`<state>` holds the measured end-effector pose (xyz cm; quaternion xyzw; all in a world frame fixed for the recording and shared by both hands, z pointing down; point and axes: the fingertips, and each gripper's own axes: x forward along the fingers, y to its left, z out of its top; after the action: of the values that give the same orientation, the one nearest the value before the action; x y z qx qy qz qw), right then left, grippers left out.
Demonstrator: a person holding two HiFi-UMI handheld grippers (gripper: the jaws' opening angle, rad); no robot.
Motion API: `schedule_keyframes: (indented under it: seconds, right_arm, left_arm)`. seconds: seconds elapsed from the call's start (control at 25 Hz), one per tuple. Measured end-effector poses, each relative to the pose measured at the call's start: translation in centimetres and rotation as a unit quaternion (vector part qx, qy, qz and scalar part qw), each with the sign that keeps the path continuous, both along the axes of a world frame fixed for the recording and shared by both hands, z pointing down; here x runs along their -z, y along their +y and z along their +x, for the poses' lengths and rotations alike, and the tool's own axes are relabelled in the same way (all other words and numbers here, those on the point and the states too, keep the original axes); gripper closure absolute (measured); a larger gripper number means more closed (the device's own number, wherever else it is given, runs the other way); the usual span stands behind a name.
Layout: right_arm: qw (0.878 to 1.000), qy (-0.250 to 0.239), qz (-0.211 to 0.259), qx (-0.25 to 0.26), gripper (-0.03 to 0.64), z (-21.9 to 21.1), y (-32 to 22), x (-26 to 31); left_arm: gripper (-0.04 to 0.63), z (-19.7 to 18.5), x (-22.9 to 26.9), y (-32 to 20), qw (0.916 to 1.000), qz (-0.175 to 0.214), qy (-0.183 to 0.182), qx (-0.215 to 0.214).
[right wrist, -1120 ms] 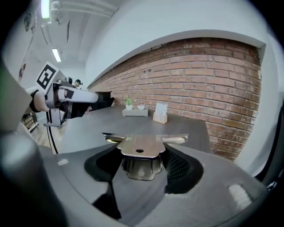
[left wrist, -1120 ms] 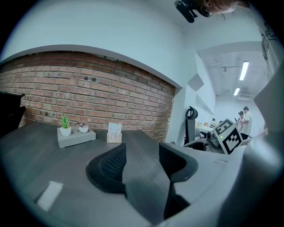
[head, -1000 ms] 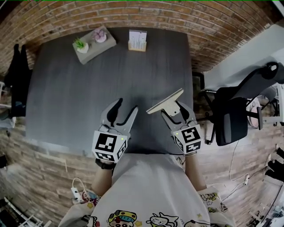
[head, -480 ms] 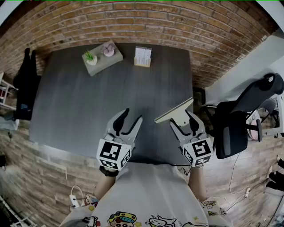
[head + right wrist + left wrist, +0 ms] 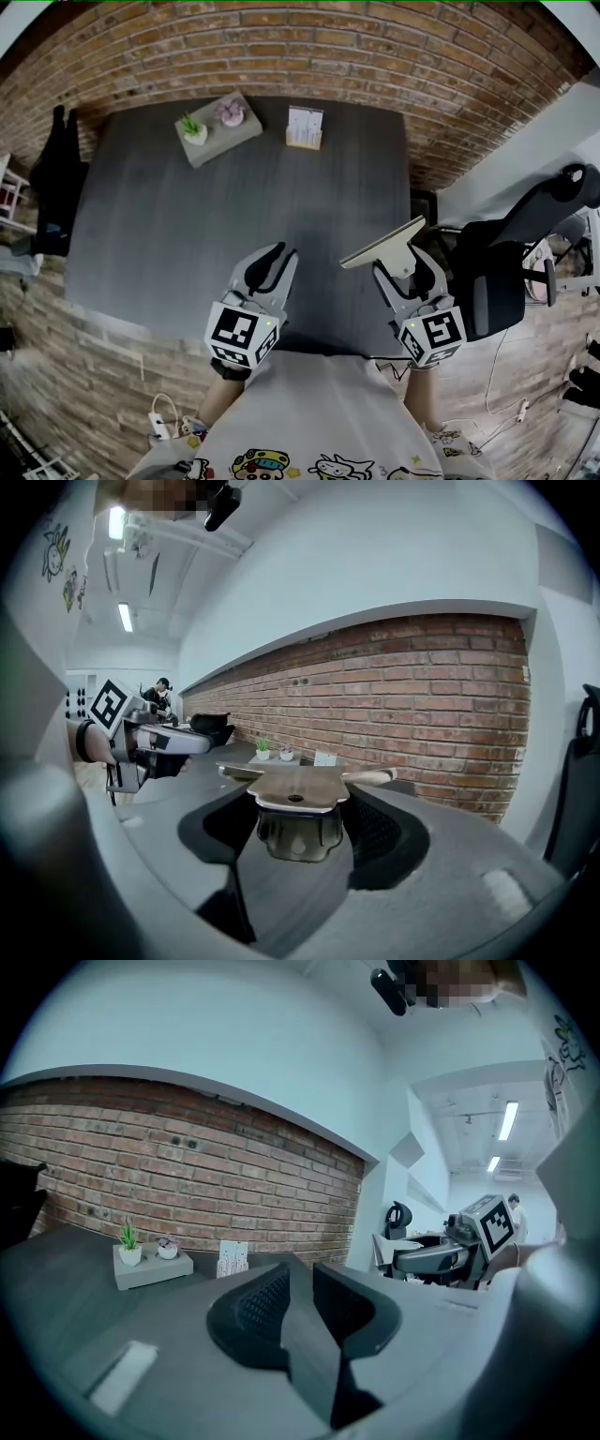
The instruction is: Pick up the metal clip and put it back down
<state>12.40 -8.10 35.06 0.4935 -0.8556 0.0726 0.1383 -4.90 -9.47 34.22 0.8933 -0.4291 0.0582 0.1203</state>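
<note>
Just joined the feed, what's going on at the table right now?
A person works over the dark grey table with a handheld gripper in each hand. The right gripper is clamped on the handle of a silver metal clip with a wide flat bar, holding it up off the table. The left gripper is empty; its jaws have just been closing and stand nearly together. The clip has not yet been put back down.

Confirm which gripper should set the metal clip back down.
Right. The right gripper holds the metal clip above the table. The left gripper is empty, its fingers having just been closing on nothing.
</note>
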Motion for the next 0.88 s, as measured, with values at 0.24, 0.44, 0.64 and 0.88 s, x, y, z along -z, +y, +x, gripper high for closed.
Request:
schedule_keyframes:
  seconds: [0.24,0.44,0.64,0.88]
  right_arm:
    - [1.000,-0.009,-0.011,0.001,0.331,0.09,-0.24,-0.40]
    - [1.000,-0.022,-0.014,-0.001,0.331,-0.08,-0.27,-0.27]
    - [1.000,-0.027,-0.013,-0.003,0.331,-0.09,-0.30,-0.33]
    - [0.999,-0.032,-0.012,-0.004,0.331,-0.11,-0.24,-0.19]
  left_arm:
    - [0.577,-0.14,-0.44,-0.33,1.0000,-0.006,-0.002,-0.001]
    - [0.597,-0.31,-0.59,-0.63,1.0000,-0.008,-0.004,-0.003]
    - [0.597,-0.41,-0.75,-0.77,0.9999,-0.010,-0.002,-0.006]
    - [0.597,-0.48,-0.72,-0.81,0.9999,-0.010,-0.002,-0.003]
